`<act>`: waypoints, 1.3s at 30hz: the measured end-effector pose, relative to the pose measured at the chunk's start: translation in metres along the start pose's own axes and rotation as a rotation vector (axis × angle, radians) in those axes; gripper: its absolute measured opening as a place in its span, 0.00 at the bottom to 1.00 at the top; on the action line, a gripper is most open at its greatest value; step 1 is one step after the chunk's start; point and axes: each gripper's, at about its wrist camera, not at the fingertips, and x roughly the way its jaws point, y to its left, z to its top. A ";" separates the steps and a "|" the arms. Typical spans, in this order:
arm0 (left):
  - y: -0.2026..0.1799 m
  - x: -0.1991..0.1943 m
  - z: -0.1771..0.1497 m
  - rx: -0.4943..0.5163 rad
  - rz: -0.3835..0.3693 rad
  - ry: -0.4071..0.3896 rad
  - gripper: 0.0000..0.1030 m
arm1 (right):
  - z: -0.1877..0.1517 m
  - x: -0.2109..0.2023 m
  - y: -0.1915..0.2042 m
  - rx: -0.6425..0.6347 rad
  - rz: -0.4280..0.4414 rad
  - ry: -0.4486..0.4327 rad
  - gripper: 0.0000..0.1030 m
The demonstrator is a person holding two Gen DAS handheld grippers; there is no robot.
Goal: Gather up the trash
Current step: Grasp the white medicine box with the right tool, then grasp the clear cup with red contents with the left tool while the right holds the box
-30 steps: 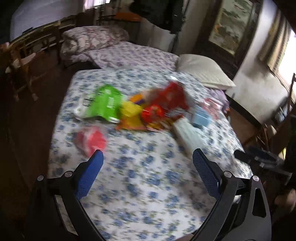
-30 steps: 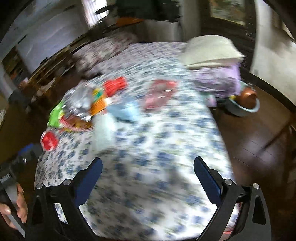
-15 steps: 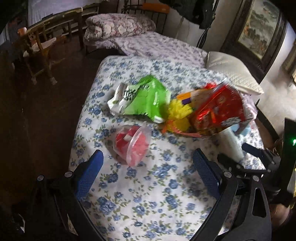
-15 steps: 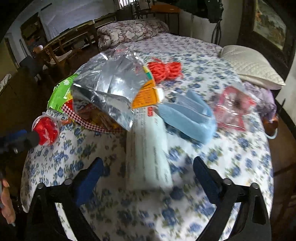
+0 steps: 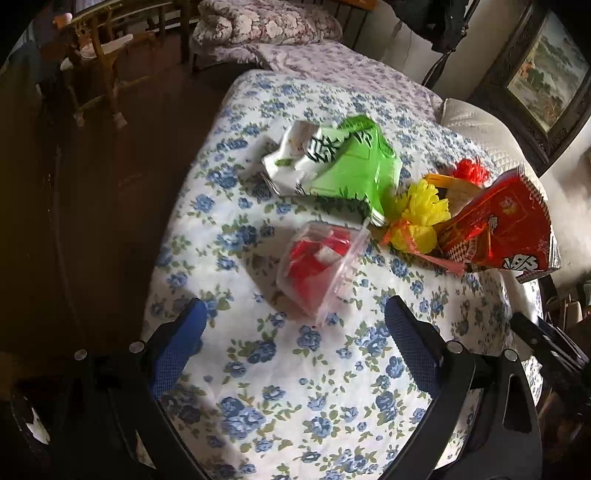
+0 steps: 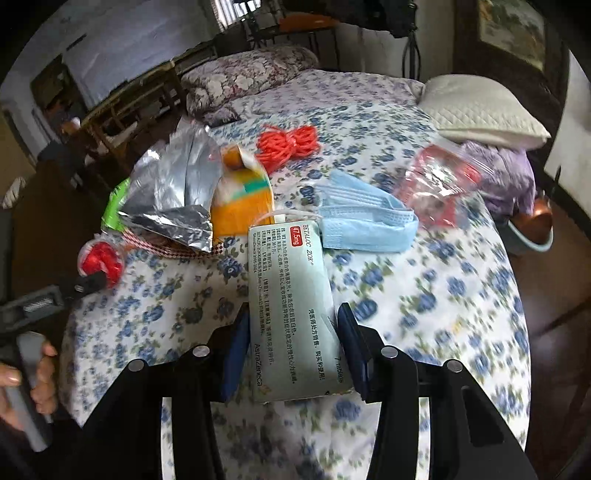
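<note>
A pale green medicine box (image 6: 291,295) lies flat on the flowered bed cover (image 6: 424,295). My right gripper (image 6: 291,314) straddles the box's near end, jaws closing, blue pads against its two long sides. Beyond it lie blue face masks (image 6: 362,218), a silver foil bag (image 6: 170,195), an orange packet (image 6: 240,199), a red string bundle (image 6: 288,142) and a clear zip bag (image 6: 439,184). My left gripper (image 5: 295,306) hangs open just short of a clear cup with red contents (image 5: 317,262), with nothing between its fingers. Behind the cup are a green snack bag (image 5: 347,170), yellow crinkled plastic (image 5: 421,214) and a red snack bag (image 5: 498,229).
A white quilted pillow (image 6: 484,110) and a folded floral quilt (image 5: 266,22) lie at the bed's far end. A wooden chair (image 5: 99,66) stands on the dark floor to the left. A bowl with a brown pot (image 6: 535,229) sits on the floor at the right.
My right gripper moved in over the medicine box and its jaws narrowed onto its sides. My left gripper came lower and closer to the clear cup, still wide.
</note>
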 end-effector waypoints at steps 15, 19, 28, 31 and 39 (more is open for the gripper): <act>-0.002 0.013 0.017 0.002 0.020 -0.028 0.91 | -0.035 -0.006 -0.002 -0.006 0.018 0.042 0.65; -0.006 0.016 0.018 0.032 0.017 -0.055 0.88 | -0.032 -0.001 0.002 -0.029 -0.012 0.004 0.65; -0.020 0.018 0.007 0.173 0.132 -0.112 0.57 | -0.040 0.005 0.027 -0.199 -0.123 -0.050 0.49; -0.017 0.010 0.006 0.149 0.090 -0.116 0.46 | -0.043 0.002 0.029 -0.209 -0.124 -0.047 0.43; -0.021 -0.015 -0.003 0.139 0.057 -0.159 0.46 | -0.040 -0.012 0.021 -0.140 -0.022 -0.055 0.42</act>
